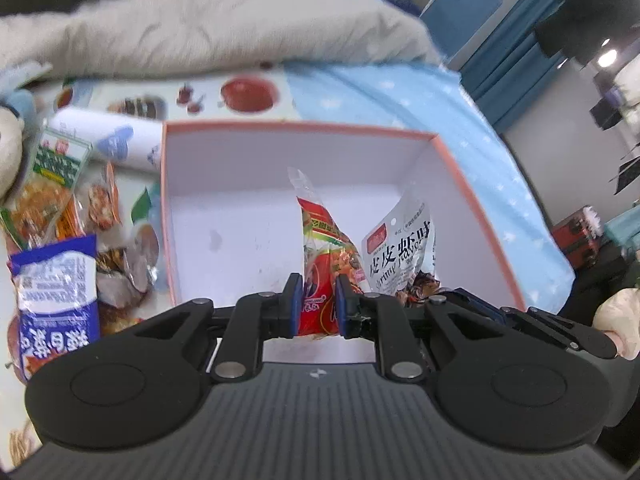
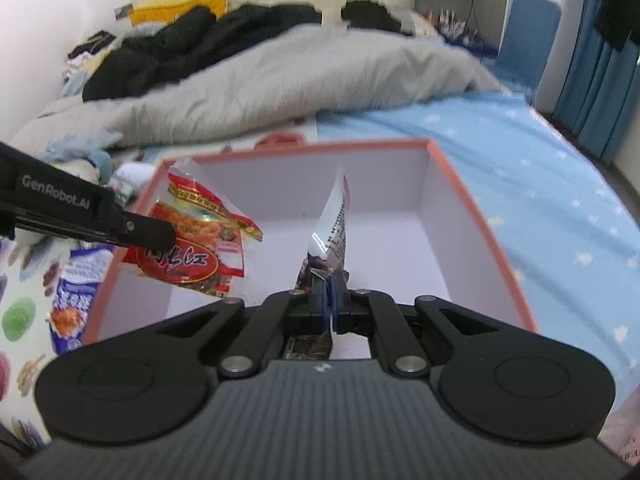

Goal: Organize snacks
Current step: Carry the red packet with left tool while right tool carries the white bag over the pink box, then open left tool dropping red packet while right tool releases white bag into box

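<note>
An open box with a coral rim and white inside (image 1: 172, 208) (image 2: 472, 208) sits on the bed. My left gripper (image 1: 316, 304) is shut on a red snack packet (image 1: 324, 240) and holds it over the box's near side; the same packet (image 2: 200, 240) and the left gripper's body (image 2: 80, 216) show in the right wrist view. My right gripper (image 2: 330, 300) is shut on a white shrimp-snack packet (image 2: 332, 228), held edge-on above the box floor; it also shows in the left wrist view (image 1: 400, 252), just right of the red packet.
Several snack packets lie left of the box: a blue-and-white one (image 1: 56, 292) (image 2: 74, 300), an orange-green one (image 1: 44, 196) and a white tube (image 1: 108, 140). A grey duvet (image 1: 208, 28) lies behind, with the blue starred sheet (image 2: 560, 208) to the right and a plush toy (image 1: 12, 136) at far left.
</note>
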Demonstrator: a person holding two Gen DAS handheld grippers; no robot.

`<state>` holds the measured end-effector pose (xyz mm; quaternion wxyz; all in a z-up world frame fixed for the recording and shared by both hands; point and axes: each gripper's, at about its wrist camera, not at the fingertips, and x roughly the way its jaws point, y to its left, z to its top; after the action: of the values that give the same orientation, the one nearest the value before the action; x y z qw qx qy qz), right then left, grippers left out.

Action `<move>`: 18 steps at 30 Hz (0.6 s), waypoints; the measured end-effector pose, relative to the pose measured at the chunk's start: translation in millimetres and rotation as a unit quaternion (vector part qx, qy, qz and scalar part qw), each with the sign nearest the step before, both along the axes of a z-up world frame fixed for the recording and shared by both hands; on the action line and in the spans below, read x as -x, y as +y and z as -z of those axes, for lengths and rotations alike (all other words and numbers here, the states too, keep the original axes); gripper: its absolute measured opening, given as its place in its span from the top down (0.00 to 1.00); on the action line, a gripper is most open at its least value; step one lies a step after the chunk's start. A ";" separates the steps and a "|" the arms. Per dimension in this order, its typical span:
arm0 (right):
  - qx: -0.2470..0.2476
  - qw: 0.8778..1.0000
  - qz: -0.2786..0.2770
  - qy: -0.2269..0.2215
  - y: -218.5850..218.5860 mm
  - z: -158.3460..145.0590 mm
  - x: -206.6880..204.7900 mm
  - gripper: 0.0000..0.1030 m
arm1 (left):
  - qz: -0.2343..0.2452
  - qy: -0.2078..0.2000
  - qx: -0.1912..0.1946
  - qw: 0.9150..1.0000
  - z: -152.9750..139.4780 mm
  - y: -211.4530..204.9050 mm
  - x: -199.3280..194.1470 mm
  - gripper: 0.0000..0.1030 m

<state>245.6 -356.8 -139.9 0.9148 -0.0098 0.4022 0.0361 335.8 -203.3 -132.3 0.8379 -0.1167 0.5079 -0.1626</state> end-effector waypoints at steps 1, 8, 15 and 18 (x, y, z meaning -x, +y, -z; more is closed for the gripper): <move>0.000 1.000 -0.001 0.006 -1.0 4.5 -1.3 0.93 | 0.002 0.004 -0.002 1.000 4.3 -2.7 -2.0 0.80; -0.026 0.999 0.008 0.039 -12.0 23.8 -7.9 0.92 | 0.021 0.019 -0.015 0.999 20.4 -16.2 -5.7 0.79; -0.033 0.999 0.001 0.041 -12.4 21.1 -6.2 0.55 | 0.010 0.009 -0.016 1.000 13.8 -8.4 0.0 0.46; -0.026 0.999 0.003 0.028 -9.6 12.6 -1.0 0.55 | 0.009 -0.002 -0.016 1.000 3.4 -2.7 5.3 0.46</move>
<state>246.6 -366.3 -152.4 0.9030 0.0165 0.4269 0.0443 330.5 -206.0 -135.6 0.8392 -0.0979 0.5097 -0.1625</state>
